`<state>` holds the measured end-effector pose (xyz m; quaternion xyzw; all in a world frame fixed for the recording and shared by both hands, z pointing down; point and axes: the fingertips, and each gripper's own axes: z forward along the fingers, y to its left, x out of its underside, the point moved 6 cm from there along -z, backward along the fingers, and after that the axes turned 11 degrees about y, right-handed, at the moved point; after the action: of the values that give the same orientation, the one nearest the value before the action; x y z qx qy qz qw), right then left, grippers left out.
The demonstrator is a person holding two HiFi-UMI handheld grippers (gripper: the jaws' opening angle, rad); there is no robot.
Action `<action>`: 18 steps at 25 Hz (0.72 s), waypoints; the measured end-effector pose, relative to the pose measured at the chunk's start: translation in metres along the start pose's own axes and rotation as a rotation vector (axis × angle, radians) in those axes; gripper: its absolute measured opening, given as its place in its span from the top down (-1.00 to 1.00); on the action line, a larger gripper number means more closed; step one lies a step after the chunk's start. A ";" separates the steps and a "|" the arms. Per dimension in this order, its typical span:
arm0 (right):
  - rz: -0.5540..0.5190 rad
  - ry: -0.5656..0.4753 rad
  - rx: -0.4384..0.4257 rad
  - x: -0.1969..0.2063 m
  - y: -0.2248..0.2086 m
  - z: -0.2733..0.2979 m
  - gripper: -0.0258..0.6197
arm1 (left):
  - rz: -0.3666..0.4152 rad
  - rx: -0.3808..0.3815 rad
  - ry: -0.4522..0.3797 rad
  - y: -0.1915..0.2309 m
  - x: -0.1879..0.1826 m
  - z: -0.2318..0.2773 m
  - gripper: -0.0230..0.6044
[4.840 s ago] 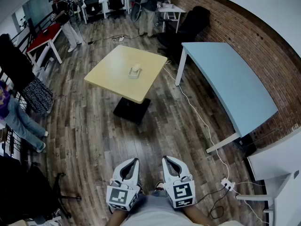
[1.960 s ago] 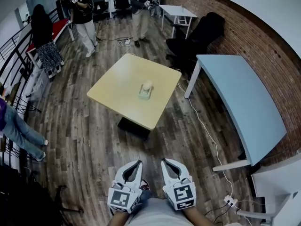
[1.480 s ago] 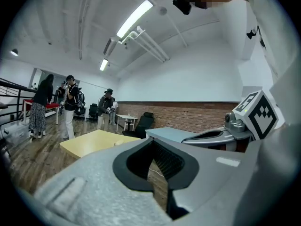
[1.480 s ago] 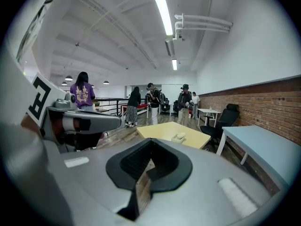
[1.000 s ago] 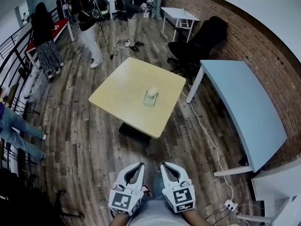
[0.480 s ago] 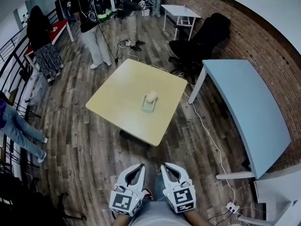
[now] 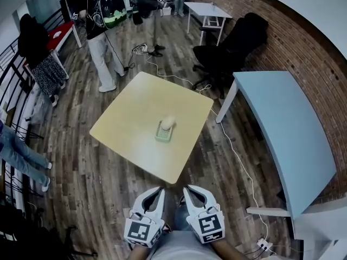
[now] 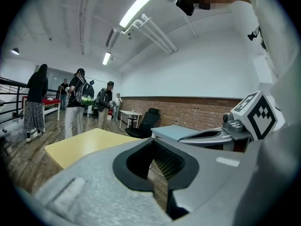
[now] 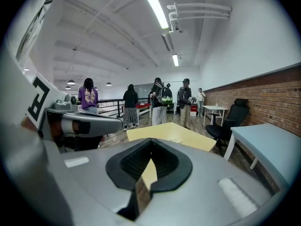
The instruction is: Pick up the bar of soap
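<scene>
Room: open hall with a plank floor (image 7: 108, 167), a brick wall (image 7: 303, 42) along the right of the frame and a dark railing (image 7: 8, 91) down the left edge.
Central surface: square yellow table (image 7: 130, 123) at mid-frame, set diagonally, its near corner just above the gripper tips in the head view.
Task item: bar of soap (image 7: 168, 122), pale and rounded, lying on a small ridged soap dish (image 7: 161, 135) near the middle of the yellow table, well apart from both grippers.
Left gripper (image 7: 159, 190): bottom centre of the frame, jaws together, nothing held.
Right gripper (image 7: 187, 189): just beside the left one, jaws closed, nothing between them.
Right-hand furniture: long light-blue table (image 7: 282, 123) below the brick wall; black office chair (image 7: 227, 47) between it and the top of the frame.
Far furniture: small white table (image 7: 209, 10) at top centre; red table (image 7: 57, 37) at upper left.
Floor clutter: white cable (image 7: 238, 161) running from the yellow table's right corner down to a power strip (image 7: 264, 245) at lower right.
People: person with a backpack (image 7: 100, 20) standing just beyond the yellow table's far corner; person in a patterned skirt (image 7: 38, 53) at upper left; more figures at the top edge, too small to detail.
</scene>
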<state>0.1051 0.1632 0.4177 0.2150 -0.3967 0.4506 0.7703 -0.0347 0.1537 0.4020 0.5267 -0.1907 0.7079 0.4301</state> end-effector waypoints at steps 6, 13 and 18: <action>-0.013 0.001 -0.023 -0.019 -0.042 0.026 0.91 | -0.003 -0.020 0.002 0.009 -0.020 0.047 0.92; -0.024 -0.004 -0.057 -0.035 -0.093 0.049 0.91 | -0.018 -0.056 0.012 0.010 -0.045 0.093 0.92; -0.025 -0.008 -0.085 -0.041 -0.113 0.060 0.91 | 0.023 -0.092 0.020 0.008 -0.054 0.109 0.92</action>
<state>0.1668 0.0439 0.4235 0.1890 -0.4160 0.4230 0.7825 0.0260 0.0488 0.3949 0.4971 -0.2249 0.7086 0.4475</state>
